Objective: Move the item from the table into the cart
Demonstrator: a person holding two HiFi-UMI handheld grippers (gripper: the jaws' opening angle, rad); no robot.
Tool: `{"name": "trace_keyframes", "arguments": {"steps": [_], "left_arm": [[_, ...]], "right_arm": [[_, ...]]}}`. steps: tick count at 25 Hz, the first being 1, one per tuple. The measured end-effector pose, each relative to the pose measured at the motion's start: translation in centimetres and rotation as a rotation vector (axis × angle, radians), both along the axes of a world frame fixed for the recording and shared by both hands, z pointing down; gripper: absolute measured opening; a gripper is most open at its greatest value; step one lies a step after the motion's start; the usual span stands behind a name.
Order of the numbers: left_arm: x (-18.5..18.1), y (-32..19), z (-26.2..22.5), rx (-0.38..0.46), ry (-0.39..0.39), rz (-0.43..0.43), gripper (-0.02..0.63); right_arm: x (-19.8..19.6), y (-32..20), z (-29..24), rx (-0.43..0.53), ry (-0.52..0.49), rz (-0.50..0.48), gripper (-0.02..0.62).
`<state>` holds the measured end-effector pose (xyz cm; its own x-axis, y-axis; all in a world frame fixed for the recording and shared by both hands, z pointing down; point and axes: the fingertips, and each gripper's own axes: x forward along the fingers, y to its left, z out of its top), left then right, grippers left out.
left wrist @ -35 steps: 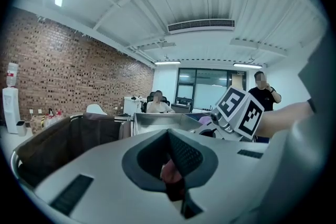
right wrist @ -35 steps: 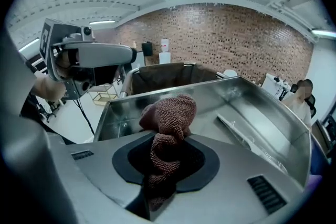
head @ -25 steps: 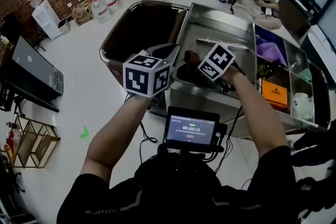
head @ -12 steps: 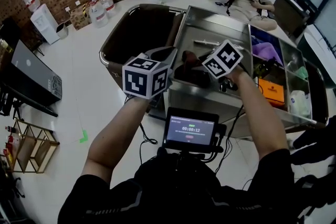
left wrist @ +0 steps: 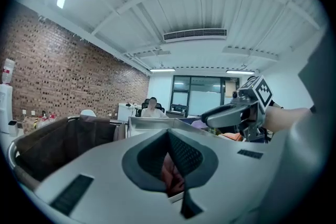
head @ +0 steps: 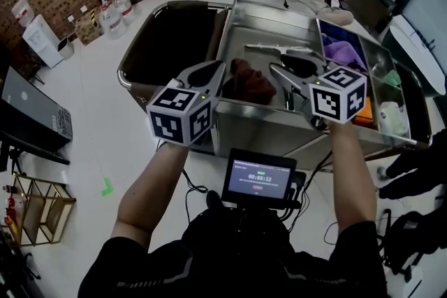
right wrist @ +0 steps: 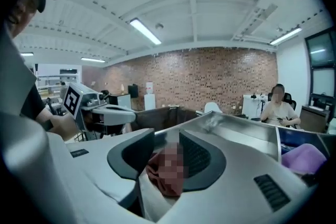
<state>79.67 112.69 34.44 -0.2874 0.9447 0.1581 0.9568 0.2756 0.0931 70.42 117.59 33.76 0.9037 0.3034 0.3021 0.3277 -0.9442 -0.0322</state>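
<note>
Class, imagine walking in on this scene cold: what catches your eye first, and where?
The left gripper and right gripper, with their black-and-white marker cubes, stand out above a steel table; the right one's jaws are closing with nothing held between them. Below and between them a dark red cloth lies in the table's tray, with a dark-lined cart to its left.

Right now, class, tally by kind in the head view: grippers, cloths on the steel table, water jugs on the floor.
Grippers: 2 (left gripper; right gripper, jaws closing on nothing)
Cloths: 2 (reddish-brown cloth, purple cloth)
Water jugs: 2
Total: 6
</note>
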Motion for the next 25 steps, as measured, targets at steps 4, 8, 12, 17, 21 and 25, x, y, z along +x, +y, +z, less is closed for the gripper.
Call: {"name": "trace_keyframes", "arguments": {"steps": [4, 8, 12, 17, 21, 25], "left_arm": [[-3.5, -1.6, 0.6, -0.018, 0.022, 0.011, 0.002], [-9.6, -4.0, 0.5, -0.041, 0.045, -0.011, 0.002], [-16.6, -6.7, -0.2, -0.097, 0.064, -0.034, 0.002], [-25.3, -9.9, 0.9, -0.092, 0.085, -0.077, 0.002], [-28.8, -13.1, 2.6, -0.051, 0.055, -0.115, 0.002], [-29.3, -17.2, 2.7, -0.068, 0.024, -0.126, 0.002]], "right_arm": [[-5.6, -1.8, -1.0, -0.024, 0.111, 0.063, 0.139], [-13.9, -4.1, -1.0, -0.048, 0.179, 0.099, 0.069], [-21.9, -6.8, -0.7, -0.061, 0.247, 0.103, 0.002], [-30.8, -10.0, -0.2, -0.089, 0.279, 0.078, 0.002], [-35.3, -12.5, 0.4, -0.069, 0.315, 0.087, 0.002], [-37.0, -14.7, 0.2, -0.035, 0.359, 0.136, 0.002]]}}
